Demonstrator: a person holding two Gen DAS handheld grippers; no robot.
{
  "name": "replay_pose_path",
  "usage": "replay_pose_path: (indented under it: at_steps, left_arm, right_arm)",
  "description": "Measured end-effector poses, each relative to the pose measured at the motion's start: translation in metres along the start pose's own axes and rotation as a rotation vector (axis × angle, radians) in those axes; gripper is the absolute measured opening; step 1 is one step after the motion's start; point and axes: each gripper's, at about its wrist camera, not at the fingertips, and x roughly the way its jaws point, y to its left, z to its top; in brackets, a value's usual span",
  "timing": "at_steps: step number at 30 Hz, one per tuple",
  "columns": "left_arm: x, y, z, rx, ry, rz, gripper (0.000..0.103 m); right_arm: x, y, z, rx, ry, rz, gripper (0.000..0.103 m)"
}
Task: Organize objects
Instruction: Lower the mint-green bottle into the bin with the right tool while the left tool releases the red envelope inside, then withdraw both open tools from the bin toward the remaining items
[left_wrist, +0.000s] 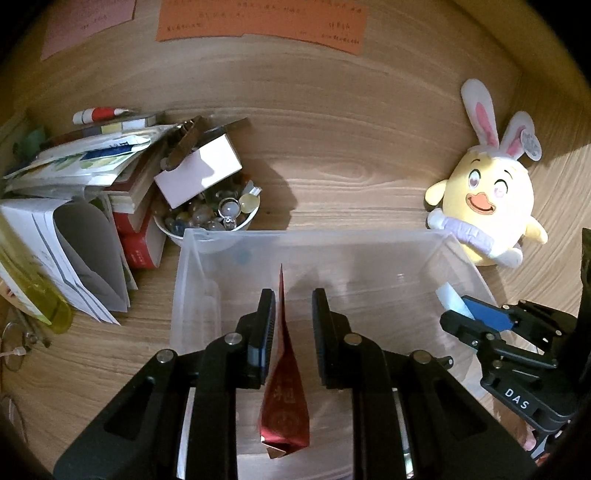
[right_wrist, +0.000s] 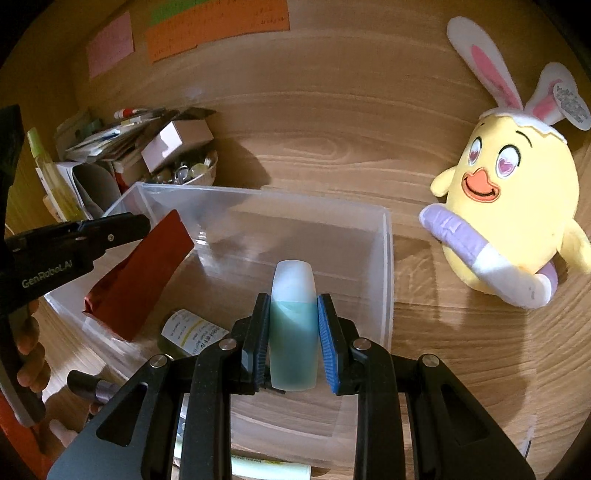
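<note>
From the left wrist camera, the left gripper (left_wrist: 293, 332) hangs over a clear plastic bin (left_wrist: 369, 236) on the wooden desk (left_wrist: 351, 155), a red foil packet (left_wrist: 284, 398) dangling on edge between its fingers; the packet lies against the left pad while a gap shows at the right one, and the jaws are drawn nearly together, so the packet appears to be nipped where they meet it. At the right edge, the right gripper (left_wrist: 469, 314) reaches over the bin's rim with a pale bottle (left_wrist: 448, 301) in its jaws. Left of the bin sit a white bowl of glass beads (left_wrist: 218, 210) with a small white box (left_wrist: 199, 171) resting on it, and a pile of books and papers (left_wrist: 92, 192). A yellow plush chick with rabbit ears (left_wrist: 487, 192) leans just beyond the bin's far right corner. From the right wrist camera, the right gripper (right_wrist: 293, 332) pinches a frosted bottle of blue-green liquid (right_wrist: 293, 325) upright between both pads, above the clear plastic bin (right_wrist: 384, 266). To the left, the left gripper (right_wrist: 147, 223) carries the red foil packet (right_wrist: 140, 280) over the bin's near left side. A labelled small bottle (right_wrist: 188, 332) lies on the bin floor. The plush chick (right_wrist: 517, 206) stands on the desk beside the bin, apart from it.
</note>
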Motion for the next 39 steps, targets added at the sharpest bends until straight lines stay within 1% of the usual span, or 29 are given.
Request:
replay_pose_path:
  at_steps: [4, 6, 7, 8, 13, 15, 17, 20, 24, 26, 28, 31, 39]
  left_arm:
    - [-0.003, 0.001, -0.001, 0.004, 0.004, -0.004, 0.019]
    - [-0.007, 0.000, -0.001, 0.008, 0.000, -0.006, 0.030]
    - [-0.010, -0.001, -0.002, 0.009, -0.007, -0.006, 0.037]
    - [-0.013, -0.002, -0.003, 0.010, -0.016, -0.004, 0.041]
    - [-0.029, -0.010, -0.006, 0.027, -0.048, -0.012, 0.044]
    - [-0.034, -0.012, -0.008, 0.033, -0.059, -0.013, 0.047]
    - [-0.040, -0.014, -0.010, 0.037, -0.069, -0.012, 0.053]
    - [-0.050, -0.016, -0.015, 0.046, -0.081, -0.012, 0.058]
    - [-0.064, -0.017, -0.024, 0.052, -0.097, -0.012, 0.063]
    - [-0.070, -0.017, -0.028, 0.054, -0.107, -0.012, 0.068]
    - [-0.077, -0.017, -0.033, 0.055, -0.116, -0.010, 0.070]
    - [-0.082, -0.016, -0.039, 0.057, -0.115, -0.016, 0.072]
    - [-0.090, -0.008, -0.064, 0.060, -0.083, -0.019, 0.073]
  right_arm:
    - [0.003, 0.002, -0.001, -0.003, 0.019, 0.014, 0.023]
    - [0.002, 0.002, -0.001, -0.004, 0.023, 0.014, 0.023]
    - [0.002, 0.002, -0.001, -0.003, 0.023, 0.015, 0.023]
    - [0.001, 0.002, -0.001, -0.002, 0.026, 0.017, 0.023]
    - [-0.004, 0.001, -0.002, 0.008, 0.014, 0.016, 0.036]
    - [-0.008, 0.001, -0.002, 0.008, 0.009, 0.015, 0.037]
    - [-0.012, 0.002, -0.003, 0.005, 0.006, 0.020, 0.039]
    - [-0.021, 0.003, -0.006, -0.003, -0.007, 0.022, 0.042]
    - [-0.037, 0.006, -0.012, -0.013, -0.032, 0.048, 0.047]
    - [-0.044, 0.009, -0.014, -0.022, -0.047, 0.055, 0.049]
    - [-0.052, 0.012, -0.018, -0.028, -0.060, 0.065, 0.051]
    - [-0.061, 0.015, -0.022, -0.033, -0.071, 0.085, 0.051]
    - [-0.076, 0.022, -0.043, -0.043, -0.072, 0.110, 0.051]
